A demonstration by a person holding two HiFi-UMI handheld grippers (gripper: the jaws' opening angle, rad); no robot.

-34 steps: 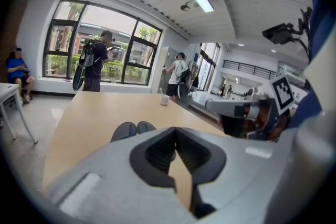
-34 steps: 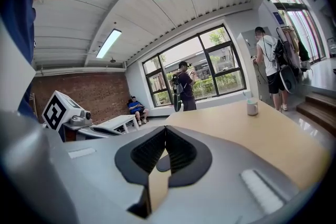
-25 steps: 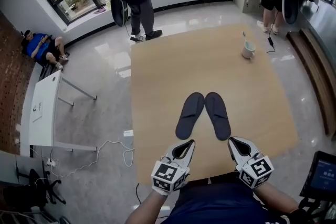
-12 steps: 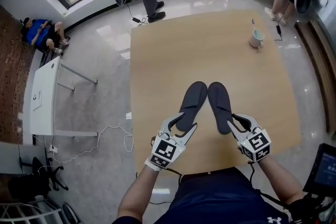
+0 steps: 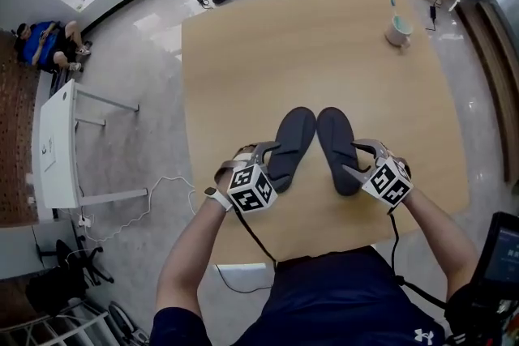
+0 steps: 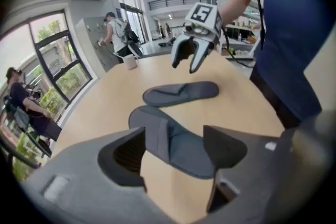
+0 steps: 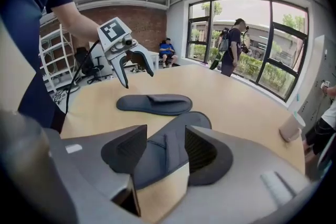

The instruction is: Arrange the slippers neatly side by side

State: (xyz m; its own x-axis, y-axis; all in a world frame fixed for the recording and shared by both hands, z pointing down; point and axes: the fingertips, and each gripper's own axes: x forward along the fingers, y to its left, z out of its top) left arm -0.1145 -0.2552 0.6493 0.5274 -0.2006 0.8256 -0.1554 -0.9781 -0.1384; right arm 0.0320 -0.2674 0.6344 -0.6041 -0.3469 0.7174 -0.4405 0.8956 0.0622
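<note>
Two dark blue slippers lie on the wooden table [image 5: 243, 53], toes together and away from me, heels spread. The left slipper [image 5: 293, 140] tilts to the right, while the right slipper [image 5: 334, 143] tilts left. My left gripper [image 5: 258, 155] is at the left slipper's heel. In the left gripper view the jaws [image 6: 173, 139] are opening, and the left slipper [image 6: 157, 123] lies between them untouched. My right gripper [image 5: 357, 158] straddles the right slipper's heel. Its jaws [image 7: 165, 139] are opening too, with the right slipper [image 7: 197, 119] between them, flat on the table.
A pale cup [image 5: 399, 30] with a toothbrush stands at the far right of the table. A white desk [image 5: 53, 146] and a floor cable [image 5: 162, 194] lie to the left. People stand beyond the far edge; one sits at the far left [image 5: 45, 40].
Both grippers have moved forward from the table's near edge to the slippers' heels. Their jaws have gone from shut to apart. The slippers lie as before.
</note>
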